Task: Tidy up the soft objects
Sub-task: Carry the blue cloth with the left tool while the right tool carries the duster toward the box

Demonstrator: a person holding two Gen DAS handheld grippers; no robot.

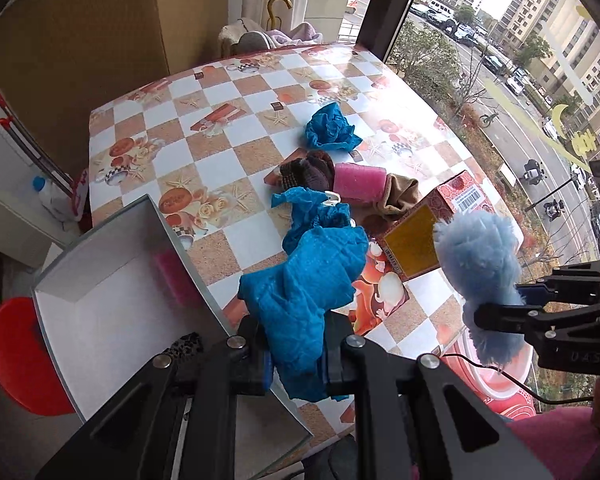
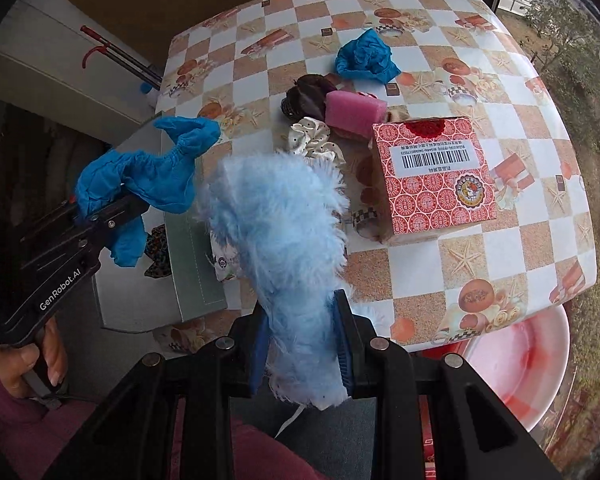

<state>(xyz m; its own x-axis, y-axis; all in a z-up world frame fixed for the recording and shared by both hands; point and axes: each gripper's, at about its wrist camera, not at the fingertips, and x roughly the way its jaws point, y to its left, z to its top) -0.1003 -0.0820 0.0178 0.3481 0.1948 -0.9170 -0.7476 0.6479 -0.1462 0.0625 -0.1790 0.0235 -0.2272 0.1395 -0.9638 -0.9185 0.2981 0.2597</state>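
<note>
My left gripper (image 1: 296,354) is shut on a crumpled blue cloth (image 1: 300,280), held over the right wall of a white open box (image 1: 100,320); the gripper also shows in the right wrist view (image 2: 100,216) with the cloth (image 2: 148,176). My right gripper (image 2: 304,344) is shut on a fluffy light-blue piece (image 2: 276,224), seen in the left wrist view (image 1: 480,264) with the gripper (image 1: 504,304). A pink sponge (image 1: 172,276) and a leopard scrunchie (image 1: 188,346) lie in the box. On the table lie another blue cloth (image 2: 364,58), a pink sponge (image 2: 352,114), a dark scrunchie (image 2: 306,98) and a white dotted scrunchie (image 2: 314,138).
A red patterned carton (image 2: 432,176) stands on the checkered table (image 2: 500,240) to the right of the pile. A pink basin (image 2: 520,364) sits below the table's near right edge. A red stool (image 1: 16,356) stands left of the box. A window is beyond the table.
</note>
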